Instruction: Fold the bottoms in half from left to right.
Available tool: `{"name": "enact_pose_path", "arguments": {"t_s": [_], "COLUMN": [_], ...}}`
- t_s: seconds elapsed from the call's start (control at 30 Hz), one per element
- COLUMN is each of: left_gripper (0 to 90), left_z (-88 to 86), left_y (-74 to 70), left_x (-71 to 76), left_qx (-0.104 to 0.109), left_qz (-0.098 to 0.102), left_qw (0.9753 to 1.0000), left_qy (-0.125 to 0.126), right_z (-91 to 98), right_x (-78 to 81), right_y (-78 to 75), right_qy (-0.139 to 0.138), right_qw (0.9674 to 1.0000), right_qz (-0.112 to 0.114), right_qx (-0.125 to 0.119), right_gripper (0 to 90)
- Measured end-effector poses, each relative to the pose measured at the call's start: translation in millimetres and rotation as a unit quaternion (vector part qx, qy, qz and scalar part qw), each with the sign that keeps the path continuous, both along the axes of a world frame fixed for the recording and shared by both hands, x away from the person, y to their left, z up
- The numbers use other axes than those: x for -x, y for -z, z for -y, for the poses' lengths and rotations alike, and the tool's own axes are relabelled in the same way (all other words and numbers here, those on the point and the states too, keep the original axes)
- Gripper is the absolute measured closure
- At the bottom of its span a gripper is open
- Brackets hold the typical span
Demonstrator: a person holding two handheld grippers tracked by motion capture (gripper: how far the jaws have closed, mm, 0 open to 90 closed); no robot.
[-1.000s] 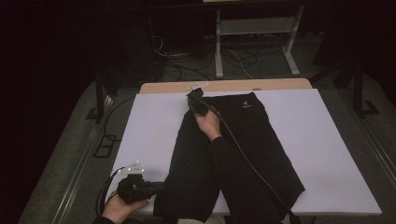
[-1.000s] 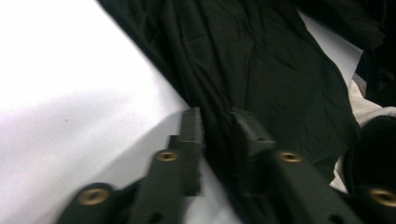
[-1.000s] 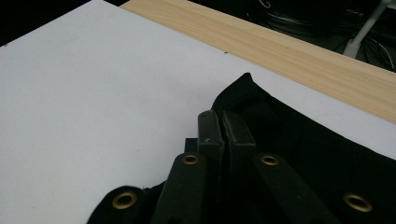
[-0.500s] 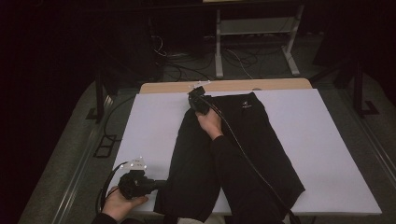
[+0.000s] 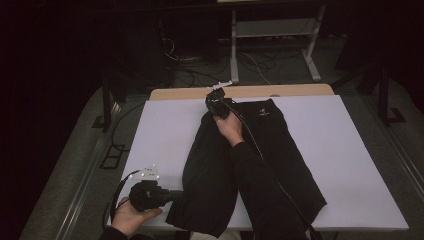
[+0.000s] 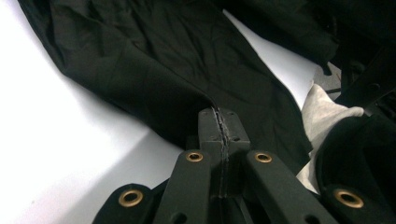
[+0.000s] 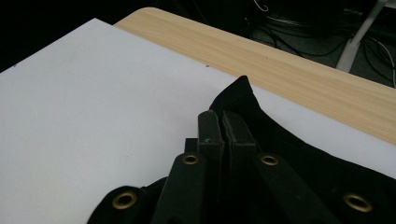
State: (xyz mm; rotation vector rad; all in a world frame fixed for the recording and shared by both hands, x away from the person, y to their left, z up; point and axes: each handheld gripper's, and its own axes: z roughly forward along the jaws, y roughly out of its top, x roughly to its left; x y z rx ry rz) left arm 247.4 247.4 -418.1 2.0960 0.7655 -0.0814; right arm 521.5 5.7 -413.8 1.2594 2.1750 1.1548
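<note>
A pair of black trousers (image 5: pixel 292 150) lies flat on the white table cover (image 5: pixel 360 150), waistband at the far side and legs toward me. My left gripper (image 5: pixel 176 195) sits at the near left, shut on the outer hem edge of the left leg; its jaws (image 6: pixel 219 113) pinch the black cloth (image 6: pixel 163 60) just above the cover. At the far end, my right gripper (image 5: pixel 214 101) is shut on the left corner of the waistband. In the right gripper view the closed tips (image 7: pixel 222 117) hold that black corner (image 7: pixel 289 154).
A wooden table edge (image 5: pixel 300 90) runs behind the white cover (image 7: pixel 93 93). Beyond it stand a metal frame (image 5: pixel 272 35) and floor cables. A pale grey cloth (image 6: pixel 322 107) shows by the front edge near the trouser legs.
My left gripper has risen a little, with the trouser hem pinched in it. The right gripper has stayed on the waistband corner.
</note>
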Motion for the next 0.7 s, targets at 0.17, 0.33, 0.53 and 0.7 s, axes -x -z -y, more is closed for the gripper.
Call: {"name": "enact_pose_path", "arguments": {"t_s": [0.17, 0.33, 0.53, 0.7], "left_gripper": [88.9, 88.8, 88.8, 88.8], "left_z": [7.5, 13.4, 20.9, 31.2], "left_y": [-5.9, -8.2, -11.1, -15.5], "left_x": [1.5, 2.0, 3.0, 4.9], "left_qx": [0.007, 0.011, 0.019, 0.029], "left_qz": [0.004, 0.005, 0.009, 0.009], "left_qw": [0.9999, 0.9997, 0.9992, 0.9983], "left_qy": [0.012, 0.022, 0.034, 0.05], "right_z": [9.2, 16.3, 24.3, 37.4], "right_x": [-0.5, -0.4, 0.6, 0.9], "right_y": [-5.5, -7.9, -9.0, -12.4], "right_qy": [0.005, 0.007, 0.014, 0.023], "right_qw": [1.0, 1.0, 0.9999, 0.9997], "right_qz": [0.001, 0.003, 0.0, -0.007], "right_qx": [-0.001, 0.0, 0.002, -0.001], "right_gripper": [85.9, 85.9, 85.9, 85.9]}}
